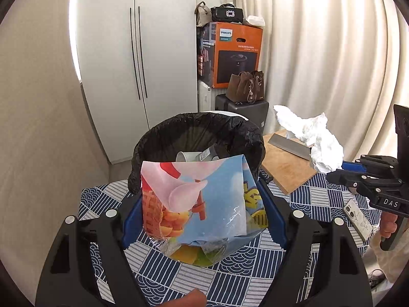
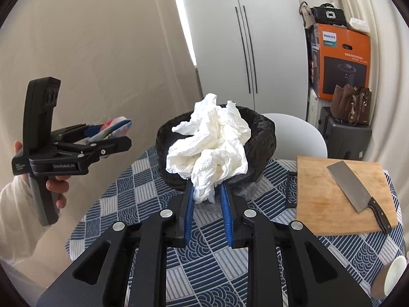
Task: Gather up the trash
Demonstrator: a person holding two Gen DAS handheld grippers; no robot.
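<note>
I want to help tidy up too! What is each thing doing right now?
Left gripper: shut on the snack wrapper.
Snack wrapper: held up in front of the bin.
Right gripper: shut on the tissue.
Tissue: crumpled, held up near the bin.
Bin: open, black liner, trash already inside.
Cleaver: lying flat on the cutting board.

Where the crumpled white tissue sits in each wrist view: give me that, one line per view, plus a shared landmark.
Left wrist view: the crumpled white tissue is at the right, held in the air by the right gripper, above the cutting board.
Right wrist view: the tissue is at the centre, pinched between the blue fingers, in front of the bin.
Shared landmark: the black-lined trash bin.
</note>
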